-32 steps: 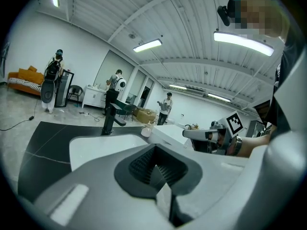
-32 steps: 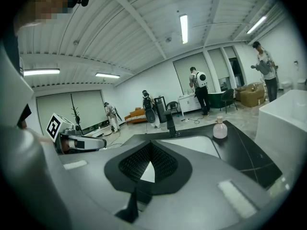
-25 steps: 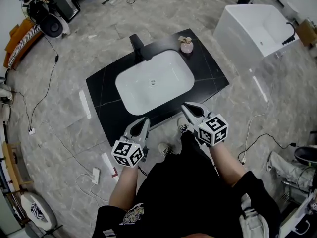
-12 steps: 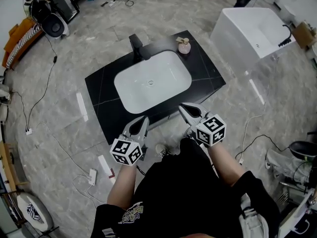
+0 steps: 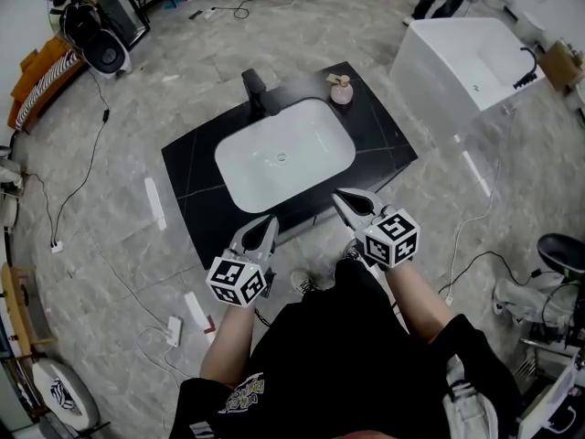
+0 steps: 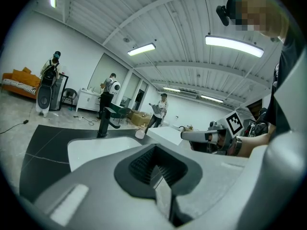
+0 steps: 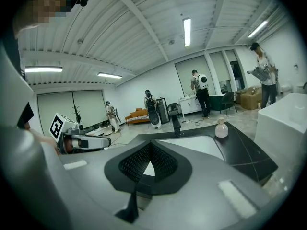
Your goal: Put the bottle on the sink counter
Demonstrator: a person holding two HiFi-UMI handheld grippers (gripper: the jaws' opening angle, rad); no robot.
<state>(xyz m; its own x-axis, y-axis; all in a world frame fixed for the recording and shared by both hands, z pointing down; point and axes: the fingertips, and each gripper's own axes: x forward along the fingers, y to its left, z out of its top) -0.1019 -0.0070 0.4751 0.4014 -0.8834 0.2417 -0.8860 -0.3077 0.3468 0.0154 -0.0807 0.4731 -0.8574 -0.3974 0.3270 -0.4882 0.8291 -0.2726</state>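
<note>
My left fingers [image 5: 263, 229] and right fingers [image 5: 350, 199] are both pressed together with nothing between them, hovering by the front edge of the black worktop [image 5: 388, 149]. The bottle [image 5: 341, 90] stands upright well ahead of my right fingers, on the worktop's far right corner, beyond the white basin [image 5: 283, 154]. I judge the placing step done, since it already sits there. Anything further would mean parting my right fingers and reaching forward across the basin.

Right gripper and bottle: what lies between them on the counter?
In the head view, only the right end of the white basin and bare black counter lie between the right gripper and the bottle.
</note>
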